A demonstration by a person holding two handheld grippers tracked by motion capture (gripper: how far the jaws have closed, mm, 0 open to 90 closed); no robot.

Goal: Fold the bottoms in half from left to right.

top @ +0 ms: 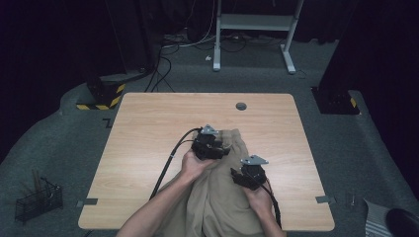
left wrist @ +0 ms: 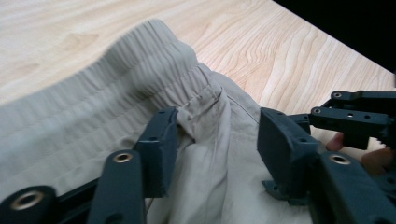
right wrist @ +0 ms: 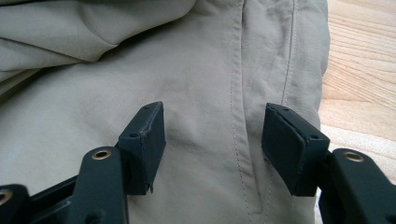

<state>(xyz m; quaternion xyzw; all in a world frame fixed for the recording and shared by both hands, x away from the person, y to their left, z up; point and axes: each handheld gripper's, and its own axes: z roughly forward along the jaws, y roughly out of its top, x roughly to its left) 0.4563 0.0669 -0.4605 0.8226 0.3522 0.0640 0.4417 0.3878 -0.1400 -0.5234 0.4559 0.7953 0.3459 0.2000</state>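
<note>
- A pair of beige trousers (top: 217, 197) is spread on the near half of a light wooden table (top: 148, 128), with the ribbed waistband (left wrist: 107, 88) lying farthest from the person and the legs running off the near edge.
- The left gripper (top: 210, 145) is held by the left hand (top: 190, 165) over the waistband end of the trousers.
- In the left gripper view, its jaws are seen apart, with a bunched fold of cloth just below the waistband lying between them; one pad (left wrist: 161, 149) is touching the fold, while the other is clear of it.
- The right gripper (top: 248, 177) is held by the right hand (top: 259, 200) over the right side of the trousers, near their edge.
- In the right gripper view, its jaws are seen apart above flat cloth, and a stitched seam (right wrist: 236, 116) runs between them; nothing is clamped.
- A black wire basket (top: 38, 200) is seen on the floor to the left of the table, and a white metal frame (top: 254, 29) stands beyond the far edge.
</note>
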